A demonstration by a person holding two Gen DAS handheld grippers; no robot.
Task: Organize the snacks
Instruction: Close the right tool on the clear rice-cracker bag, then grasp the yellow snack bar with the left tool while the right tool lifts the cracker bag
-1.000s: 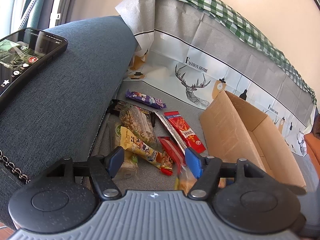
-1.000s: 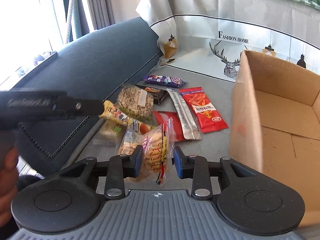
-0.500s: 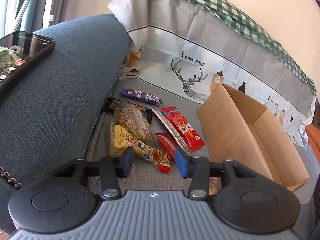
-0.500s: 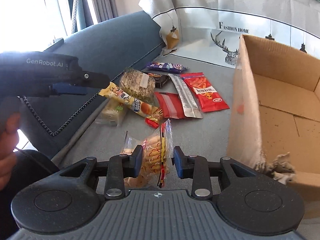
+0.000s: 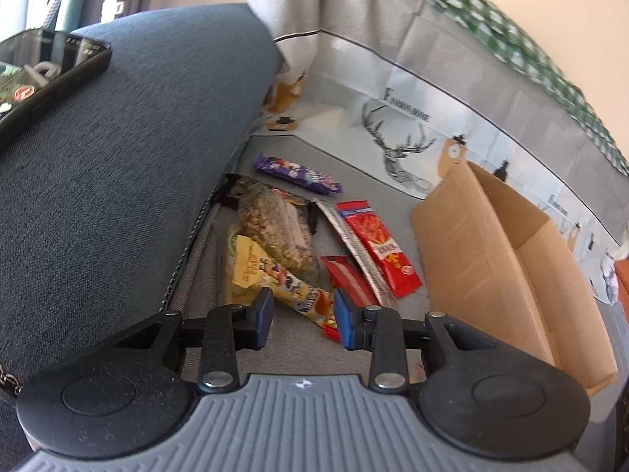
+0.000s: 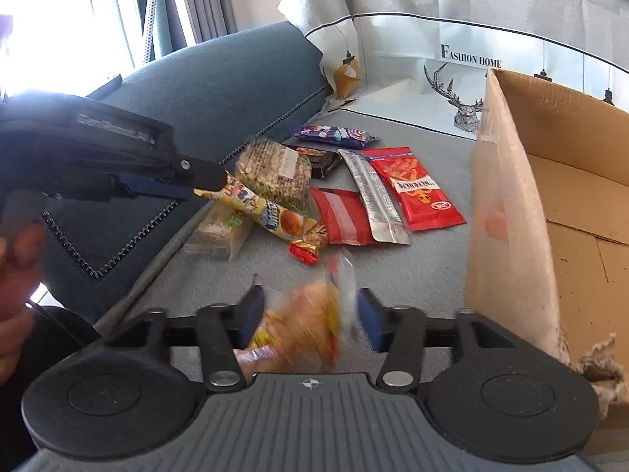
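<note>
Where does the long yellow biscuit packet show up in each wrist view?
Left wrist view: the long yellow biscuit packet lies low and centre-left, running down between the left claw's blue pads.
Right wrist view: it lies left of centre, its far end under the left claw's tip.
Shared landmark: the red rectangular snack pouch to its right, beside the brown cardboard box.

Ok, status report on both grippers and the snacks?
Right gripper opening, clear cracker bag blurred between. Left gripper closing over yellow biscuit pack. Cardboard box unobstructed.
</note>
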